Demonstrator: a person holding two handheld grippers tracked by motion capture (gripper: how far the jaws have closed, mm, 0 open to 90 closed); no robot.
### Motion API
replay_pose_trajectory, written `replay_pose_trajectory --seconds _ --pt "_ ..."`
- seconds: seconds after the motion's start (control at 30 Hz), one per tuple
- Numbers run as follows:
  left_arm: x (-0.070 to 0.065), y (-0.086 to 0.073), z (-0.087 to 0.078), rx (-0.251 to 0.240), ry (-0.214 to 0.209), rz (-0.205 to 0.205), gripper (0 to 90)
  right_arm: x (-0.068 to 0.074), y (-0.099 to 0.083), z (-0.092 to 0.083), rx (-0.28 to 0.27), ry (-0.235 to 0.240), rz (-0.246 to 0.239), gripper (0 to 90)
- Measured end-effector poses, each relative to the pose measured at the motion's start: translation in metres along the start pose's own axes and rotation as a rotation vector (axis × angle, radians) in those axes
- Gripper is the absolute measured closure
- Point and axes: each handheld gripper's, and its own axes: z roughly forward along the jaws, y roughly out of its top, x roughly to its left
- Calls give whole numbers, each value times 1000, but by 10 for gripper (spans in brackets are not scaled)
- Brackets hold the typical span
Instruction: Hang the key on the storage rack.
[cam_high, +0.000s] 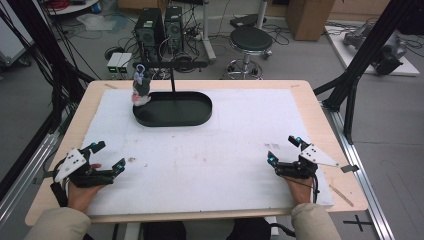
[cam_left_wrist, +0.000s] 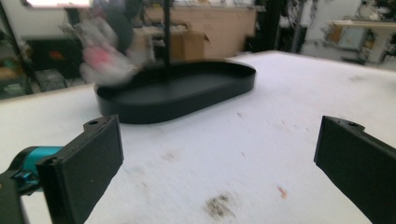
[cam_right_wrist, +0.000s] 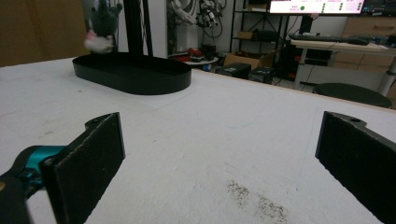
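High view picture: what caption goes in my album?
Two open grippers, left gripper and right gripper, rest before a black tray.

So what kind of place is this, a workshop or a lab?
Most likely a robotics lab: computer towers with loose cables on the floor, a black frame around the table, and a monitor on a cluttered bench.

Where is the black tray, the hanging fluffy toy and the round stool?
Tray (cam_high: 200, 119), high view, its front wall.
Toy (cam_high: 140, 89), high view, its grey body.
Stool (cam_high: 251, 38), high view, its seat.
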Motion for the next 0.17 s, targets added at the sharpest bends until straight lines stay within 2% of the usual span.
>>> replay_pose_trajectory --seconds 0.03,0.17 --pt "-1 -1 -1 -7 4 6 17 0 0 0 0 -2 -1 5" --pt "0 -1 -1 -9 24 -10 17 0 0 0 0 -2 -3 5"
